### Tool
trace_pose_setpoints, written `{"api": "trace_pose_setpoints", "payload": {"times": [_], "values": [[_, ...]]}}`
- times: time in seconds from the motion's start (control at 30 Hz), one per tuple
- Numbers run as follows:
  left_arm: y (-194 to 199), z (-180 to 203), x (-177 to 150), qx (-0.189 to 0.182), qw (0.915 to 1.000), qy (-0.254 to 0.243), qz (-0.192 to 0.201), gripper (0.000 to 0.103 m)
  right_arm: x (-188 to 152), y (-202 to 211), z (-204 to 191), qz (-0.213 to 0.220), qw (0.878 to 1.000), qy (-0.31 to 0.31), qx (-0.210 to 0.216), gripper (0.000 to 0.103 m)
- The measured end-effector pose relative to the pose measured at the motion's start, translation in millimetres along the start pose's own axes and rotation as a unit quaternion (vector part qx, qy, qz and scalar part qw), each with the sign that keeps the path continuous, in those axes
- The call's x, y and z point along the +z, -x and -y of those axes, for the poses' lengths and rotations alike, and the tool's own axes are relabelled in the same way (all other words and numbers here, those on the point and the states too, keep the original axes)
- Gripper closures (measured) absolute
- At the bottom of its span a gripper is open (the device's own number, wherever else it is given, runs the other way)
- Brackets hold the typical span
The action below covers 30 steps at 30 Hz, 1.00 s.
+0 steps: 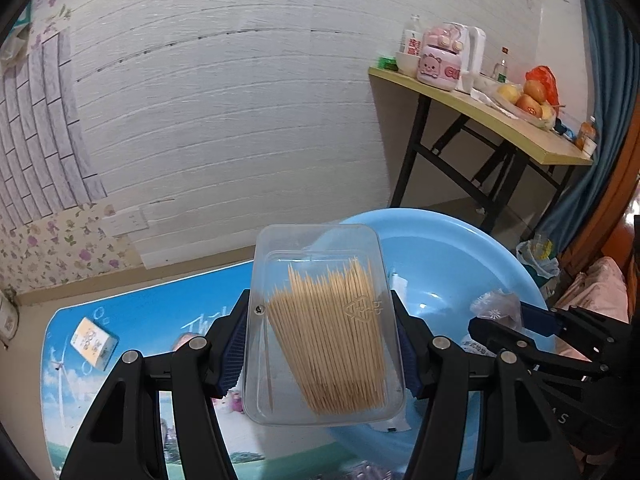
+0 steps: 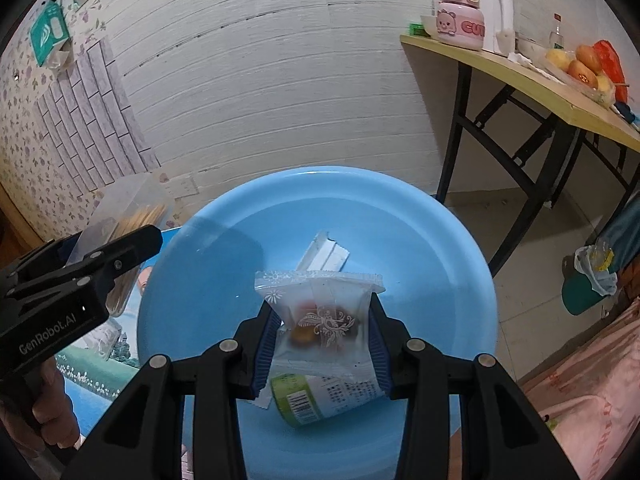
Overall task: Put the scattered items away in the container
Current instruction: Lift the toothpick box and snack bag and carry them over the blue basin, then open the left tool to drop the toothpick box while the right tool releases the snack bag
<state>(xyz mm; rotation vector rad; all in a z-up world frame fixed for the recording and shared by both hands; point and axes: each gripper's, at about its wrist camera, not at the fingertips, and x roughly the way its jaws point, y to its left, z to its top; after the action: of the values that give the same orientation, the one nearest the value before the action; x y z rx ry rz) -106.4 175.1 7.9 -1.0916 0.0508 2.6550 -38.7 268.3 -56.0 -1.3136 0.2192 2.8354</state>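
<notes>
My left gripper (image 1: pixel 322 344) is shut on a clear plastic box of toothpicks (image 1: pixel 320 328) and holds it above the left rim of the blue basin (image 1: pixel 440 264). My right gripper (image 2: pixel 322 344) is shut on a frosted snack packet (image 2: pixel 320 312) and holds it over the inside of the blue basin (image 2: pixel 420 264). In the basin lie a white sachet (image 2: pixel 324 254) and a green-and-white packet (image 2: pixel 316 398). The left gripper and its toothpick box (image 2: pixel 128 208) show at the left of the right wrist view. The right gripper (image 1: pixel 552 332) shows at the right of the left wrist view.
A yellow-and-white small box (image 1: pixel 94 342) lies on the blue printed mat (image 1: pixel 120 400) to the left of the basin. A folding table (image 1: pixel 500 124) with a pink pot, kettle and fruit stands at the back right. Pink bedding (image 2: pixel 592 392) lies at the right.
</notes>
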Motion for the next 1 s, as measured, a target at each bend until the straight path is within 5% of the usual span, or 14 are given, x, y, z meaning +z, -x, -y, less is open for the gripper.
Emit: {"api": "trace_pose_setpoints", "payload": {"times": [0.33,0.5,1.0], "values": [[-20.0,10.1,4.1,-0.021,0.9988,0.014,-0.042,0.041,-5.0,-4.1,17.4,-0.005,1.000,-0.014,-0.003,0.061],[-7.5,8.1,8.8,-0.033,0.9993,0.010,-0.017,0.018,-6.8,-6.9,20.0,-0.010,1.000,-0.014,0.000,0.061],[5.0,-3.7,8.0,-0.021,0.9997,0.009,-0.008,0.018,-7.0,-4.4,18.4,-0.006,1.000,-0.010,0.006,0.060]]}}
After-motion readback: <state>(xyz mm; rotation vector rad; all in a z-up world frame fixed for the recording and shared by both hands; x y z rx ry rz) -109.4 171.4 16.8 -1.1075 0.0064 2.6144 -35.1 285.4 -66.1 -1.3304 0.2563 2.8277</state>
